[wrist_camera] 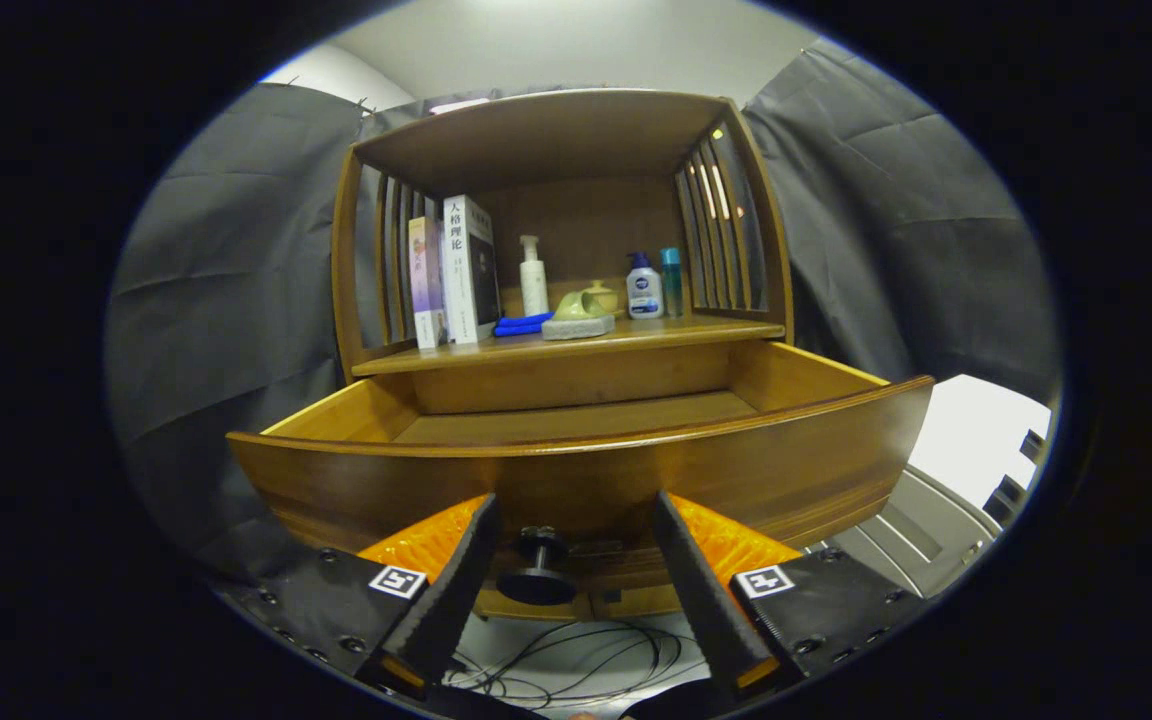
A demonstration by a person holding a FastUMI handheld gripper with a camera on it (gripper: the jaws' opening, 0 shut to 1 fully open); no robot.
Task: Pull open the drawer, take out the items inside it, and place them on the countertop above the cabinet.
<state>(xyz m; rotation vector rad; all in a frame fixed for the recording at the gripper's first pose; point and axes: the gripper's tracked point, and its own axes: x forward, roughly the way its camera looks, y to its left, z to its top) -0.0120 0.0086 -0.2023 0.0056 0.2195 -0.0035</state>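
Ahead of you the cabinet (556,130) stands with its drawer (576,470) pulled out, the front rim bowed across both fingers and bare floor showing inside. Along the countertop (696,330) front edge sit books (456,270), bottles (644,287) and a green dish (581,305). Your gripper (576,545) is spread, the black knob (538,568) between its fingers, untouched.

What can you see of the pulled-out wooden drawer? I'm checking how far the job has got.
The brown wooden drawer stands pulled well out of the cabinet below the countertop shelf. Its curved front panel is glossy, with a round black knob low on it. The knob sits between the fingers of the open gripper, untouched. The strip of drawer floor that shows over the front is bare; the nearer part is hidden.
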